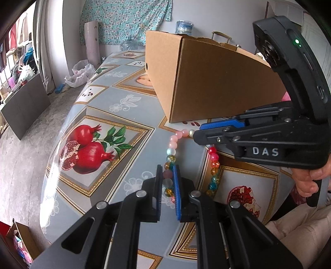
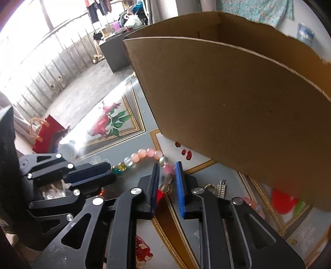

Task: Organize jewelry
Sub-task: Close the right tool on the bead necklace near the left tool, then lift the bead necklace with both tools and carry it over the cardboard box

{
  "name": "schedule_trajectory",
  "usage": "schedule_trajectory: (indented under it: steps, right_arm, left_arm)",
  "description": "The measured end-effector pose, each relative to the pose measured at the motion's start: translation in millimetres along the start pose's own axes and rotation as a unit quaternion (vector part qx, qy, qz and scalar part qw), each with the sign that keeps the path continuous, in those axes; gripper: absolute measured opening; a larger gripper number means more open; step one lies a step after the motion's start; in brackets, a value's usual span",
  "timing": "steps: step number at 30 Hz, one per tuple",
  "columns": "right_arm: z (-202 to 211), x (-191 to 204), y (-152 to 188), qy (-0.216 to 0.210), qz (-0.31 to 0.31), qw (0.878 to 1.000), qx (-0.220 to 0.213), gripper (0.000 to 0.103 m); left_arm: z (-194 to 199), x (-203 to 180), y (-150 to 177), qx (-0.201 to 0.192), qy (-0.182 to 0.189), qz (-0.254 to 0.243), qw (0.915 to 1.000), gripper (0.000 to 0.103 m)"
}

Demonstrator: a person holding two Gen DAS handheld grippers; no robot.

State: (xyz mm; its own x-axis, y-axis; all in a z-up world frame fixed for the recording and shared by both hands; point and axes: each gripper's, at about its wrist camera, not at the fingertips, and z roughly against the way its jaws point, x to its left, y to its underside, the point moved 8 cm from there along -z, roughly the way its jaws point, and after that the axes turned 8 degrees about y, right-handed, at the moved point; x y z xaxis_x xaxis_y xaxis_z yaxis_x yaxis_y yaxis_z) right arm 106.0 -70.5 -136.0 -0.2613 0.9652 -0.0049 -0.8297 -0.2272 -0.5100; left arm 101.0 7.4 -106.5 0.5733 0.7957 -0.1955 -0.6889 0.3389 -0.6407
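— What covers the surface (image 1: 132, 115)?
— A grey cloth printed with framed pomegranates (image 1: 86, 149) and white flowers.
— And the room behind?
— A floral blue curtain (image 1: 126, 18) hangs on the wall, a pale pink roll (image 1: 92, 41) stands upright below it, and a clear water jug (image 1: 129, 44) sits near the roll. White plastic bags (image 1: 79, 73) lie on the concrete floor.
— Anything by the window?
— A red paper bag (image 2: 46, 132) with looped handles, and a dark board (image 1: 24, 107) leaning by the railing.

- Your left gripper (image 1: 168, 175) tilts downward, jaws clamped on the bead bracelet (image 1: 173, 153).
- Your right gripper (image 2: 167, 173) tilts downward too, jaws pinching the same strand.
- Your hand (image 1: 310, 178) grips the right handle.
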Motion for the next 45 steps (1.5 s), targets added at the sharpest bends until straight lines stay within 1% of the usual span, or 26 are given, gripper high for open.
schedule_trajectory:
  steps: [5, 7, 10, 15, 19, 23, 28, 30, 32, 36, 38, 39, 41, 43, 45]
  right_arm:
    - [5.1, -2.1, 1.4, -0.024, -0.024, 0.999, -0.006, 0.008]
    - [8.9, -8.2, -2.0, -0.041, -0.040, 0.998, -0.016, 0.008]
    - [22.7, -16.3, -4.5, -0.061, -0.056, 0.996, -0.031, 0.008]
    - [43.7, -31.9, -9.5, -0.092, -0.093, 0.990, -0.055, 0.008]
    - [60.1, -37.0, -15.6, -0.111, -0.109, 0.985, -0.080, 0.008]
    - [78.2, -43.0, -19.0, -0.113, -0.112, 0.981, -0.107, 0.008]
    - [100.6, -46.8, -22.7, -0.115, -0.115, 0.977, -0.135, 0.008]
    - [105.9, -45.1, -31.0, -0.113, -0.113, 0.976, -0.148, 0.008]
    - [120.6, -49.7, -39.4, -0.110, -0.112, 0.973, -0.167, 0.008]
    - [149.8, -68.5, -64.2, -0.101, -0.105, 0.967, -0.210, 0.008]
    - [155.2, -80.9, -80.6, -0.095, -0.105, 0.965, -0.222, 0.008]
    - [154.9, -86.5, -88.5, -0.090, -0.103, 0.965, -0.226, 0.008]
    - [148.6, -101.8, -103.3, -0.077, -0.101, 0.966, -0.226, 0.008]
    - [133.4, -114.7, -114.3, -0.071, -0.102, 0.970, -0.208, 0.008]
    - [108.1, -127.9, -123.9, -0.064, -0.105, 0.976, -0.178, 0.008]
  left_arm:
    - [0.8, -1.8, 0.2, -0.003, -0.009, -0.009, 0.9999, 0.009]
    - [1.9, -2.2, 0.3, -0.004, -0.004, -0.008, 0.9999, 0.009]
    - [8.1, -3.0, -4.0, -0.016, 0.000, -0.009, 0.9998, 0.009]
    - [29.9, -3.7, -20.6, -0.055, 0.011, -0.006, 0.9984, 0.009]
    - [46.8, -7.5, -35.3, -0.086, 0.022, -0.005, 0.9960, 0.009]
    - [63.6, -15.7, -49.0, -0.113, 0.032, -0.016, 0.9929, 0.009]
    - [81.4, -26.6, -61.9, -0.136, 0.039, -0.033, 0.9893, 0.009]
    - [93.8, -30.9, -73.6, -0.152, 0.048, -0.039, 0.9865, 0.009]
    - [104.2, -34.2, -88.9, -0.168, 0.061, -0.042, 0.9830, 0.009]
    - [124.8, -39.6, -135.2, -0.206, 0.085, -0.058, 0.9730, 0.009]
    - [126.1, -42.2, -163.5, -0.218, 0.092, -0.070, 0.9692, 0.009]
    - [124.2, -43.2, -172.6, -0.220, 0.091, -0.075, 0.9685, 0.009]
    - [109.8, -43.7, -196.2, -0.215, 0.085, -0.086, 0.9692, 0.009]
    - [94.7, -42.4, -209.4, -0.202, 0.082, -0.092, 0.9716, 0.009]
    - [64.4, -38.2, -219.9, -0.172, 0.070, -0.097, 0.9778, 0.009]
